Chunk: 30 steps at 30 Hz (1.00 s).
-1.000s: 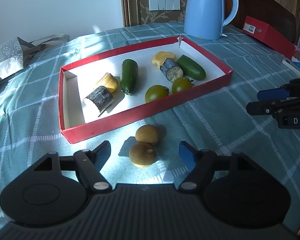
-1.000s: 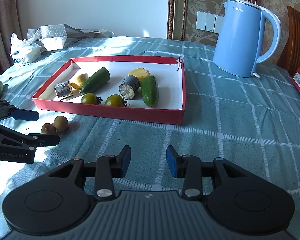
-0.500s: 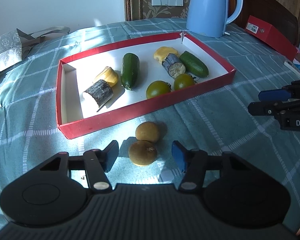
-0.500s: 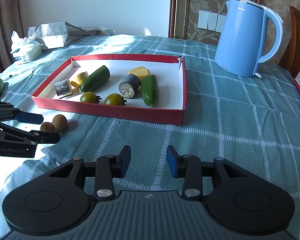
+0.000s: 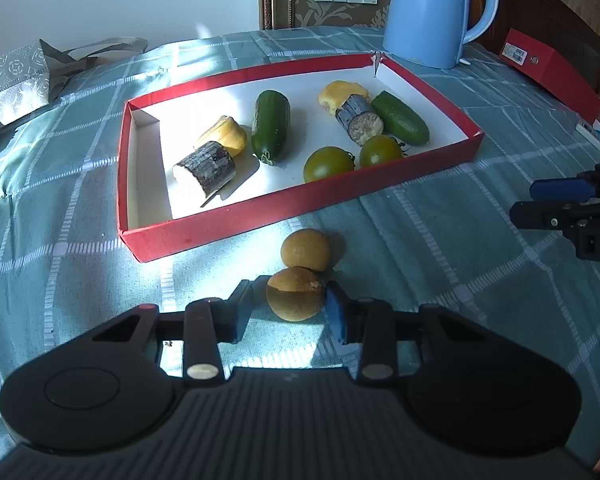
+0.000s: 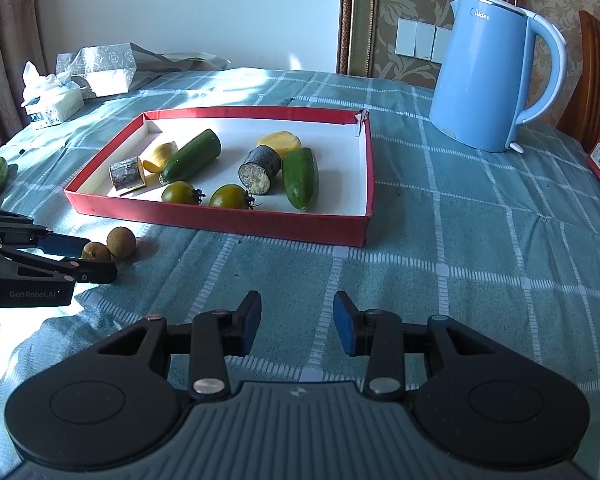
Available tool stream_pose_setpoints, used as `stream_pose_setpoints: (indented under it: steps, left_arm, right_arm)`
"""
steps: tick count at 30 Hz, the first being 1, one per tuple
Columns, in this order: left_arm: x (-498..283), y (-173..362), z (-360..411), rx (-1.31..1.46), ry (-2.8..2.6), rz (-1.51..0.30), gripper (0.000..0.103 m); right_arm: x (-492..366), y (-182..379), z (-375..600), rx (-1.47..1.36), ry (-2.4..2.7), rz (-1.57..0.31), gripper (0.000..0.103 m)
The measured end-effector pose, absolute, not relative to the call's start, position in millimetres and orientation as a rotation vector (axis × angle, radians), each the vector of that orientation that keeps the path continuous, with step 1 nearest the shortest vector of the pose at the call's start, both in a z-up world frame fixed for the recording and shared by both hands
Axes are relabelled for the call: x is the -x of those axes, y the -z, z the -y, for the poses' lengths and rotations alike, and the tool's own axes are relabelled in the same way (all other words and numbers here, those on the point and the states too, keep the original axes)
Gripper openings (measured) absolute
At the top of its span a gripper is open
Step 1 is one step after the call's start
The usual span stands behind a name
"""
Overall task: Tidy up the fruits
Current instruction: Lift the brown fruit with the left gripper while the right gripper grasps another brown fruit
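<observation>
Tablecloth (image 5: 440, 240) in teal check carries a red tray (image 5: 228, 222) of cucumbers, green tomatoes, yellow pieces and dark-barked cut stubs. Near its front wall lie two round brown fruits, touching; the nearer fruit (image 5: 296, 294) sits between the left gripper (image 5: 290, 312) fingers, right pad touching, left pad just beside it, not clamped. The right gripper (image 6: 296, 322) hovers spread, holding nothing.
</observation>
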State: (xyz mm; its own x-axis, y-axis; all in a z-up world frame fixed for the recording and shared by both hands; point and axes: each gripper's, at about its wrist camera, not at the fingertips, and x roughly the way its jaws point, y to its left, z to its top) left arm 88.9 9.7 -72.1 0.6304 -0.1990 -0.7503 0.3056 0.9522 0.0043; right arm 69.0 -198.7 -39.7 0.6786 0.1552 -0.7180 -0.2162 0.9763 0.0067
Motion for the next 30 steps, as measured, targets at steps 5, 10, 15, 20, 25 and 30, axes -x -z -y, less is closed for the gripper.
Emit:
stream_pose_setpoints:
  steps: [5,10,15,20,25,30]
  left_arm:
    - [-87.2,72.6,-10.8,-0.132,0.285,-0.829,0.028]
    - [-85.6,72.9,-11.6,-0.133,0.281,-0.820,0.028]
    - [-81.8,69.3,-15.3,-0.122,0.268,-0.807,0.028]
    - [-75.6,60.7,-26.7,-0.092,0.230,-0.789,0.028]
    - [-63.4,50.5,-45.1,-0.053,0.174,-0.772,0.028]
    - [-50.7,43.3,-68.7,-0.009,0.100,-0.767,0.028]
  right_arm:
    - [-67.8,40.0,197.5,0.085,-0.210,-0.799,0.039]
    - [-65.4,40.3,197.4,0.081,-0.205,-0.798,0.039]
    - [-64.4,41.1,197.6,0.077,-0.210,-0.802,0.039]
    - [-67.2,40.4,189.9,0.081,-0.241,-0.799,0.039]
    - [-70.4,38.7,162.7,0.137,-0.338,-0.786,0.039]
    - [-75.6,35.9,122.5,0.182,-0.465,-0.753,0.039]
